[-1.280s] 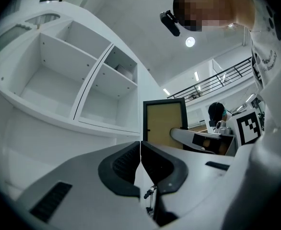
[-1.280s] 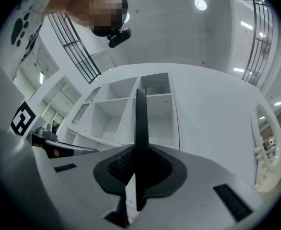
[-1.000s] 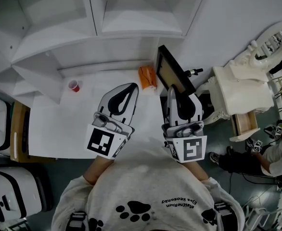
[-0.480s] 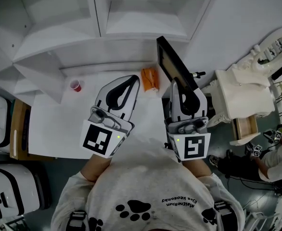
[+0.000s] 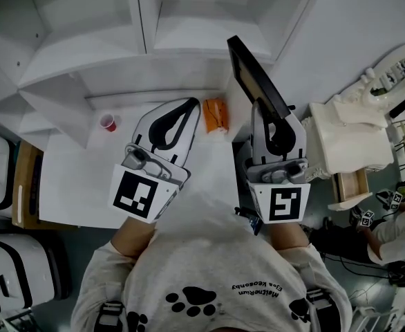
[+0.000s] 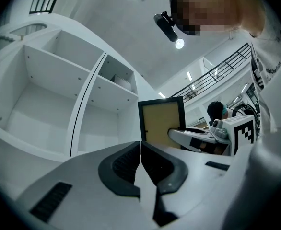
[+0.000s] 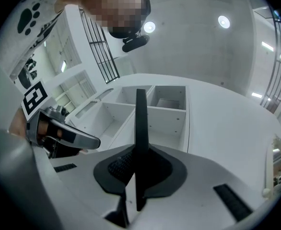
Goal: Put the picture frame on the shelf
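Observation:
The picture frame, black-edged with a tan back, is held upright in the air in front of the white shelf unit. My right gripper is shut on its lower edge. In the right gripper view the frame stands edge-on between the pads, with the shelf compartments beyond it. My left gripper hovers over the table, shut and holding nothing. From the left gripper view, past the closed left gripper, I see the frame's tan back and the right gripper beneath it.
On the white table stand a small red cup and an orange packet near the shelf's foot. An ornate white chair stands at the right. White cases line the left. A person sits at the far right.
The right gripper has lifted the frame higher and closer to the shelf. The left gripper has shifted slightly left and stays shut.

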